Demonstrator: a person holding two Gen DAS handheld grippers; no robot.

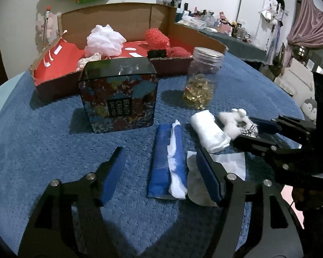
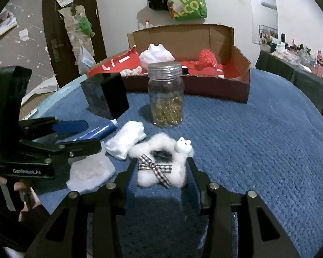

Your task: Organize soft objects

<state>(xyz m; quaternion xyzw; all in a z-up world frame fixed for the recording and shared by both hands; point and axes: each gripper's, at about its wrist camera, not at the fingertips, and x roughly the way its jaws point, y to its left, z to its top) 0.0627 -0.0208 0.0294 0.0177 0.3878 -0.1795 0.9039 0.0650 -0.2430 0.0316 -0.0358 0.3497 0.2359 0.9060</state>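
Note:
My right gripper [image 2: 161, 165] is open, its fingers on either side of a fluffy white scrunchie [image 2: 159, 172] with a checked bow and a small frog charm; it also shows in the left wrist view [image 1: 232, 122]. My left gripper [image 1: 159, 157] is open above a blue tube [image 1: 168, 161] lying on the blue cloth. A rolled white cloth [image 1: 211, 131] lies between the tube and the scrunchie. A flat white packet [image 1: 230, 163] lies under the left gripper's right finger. The cardboard box [image 1: 53, 86] at the back holds a white pouf [image 1: 105, 40] and a red pouf [image 1: 157, 36].
A dark patterned tin [image 1: 118, 94] and a clear jar of gold beads [image 1: 202, 79] stand between the box and the soft things. The table has a blue towel cover [image 1: 43, 139]. A cluttered table [image 1: 236, 34] stands at the back right.

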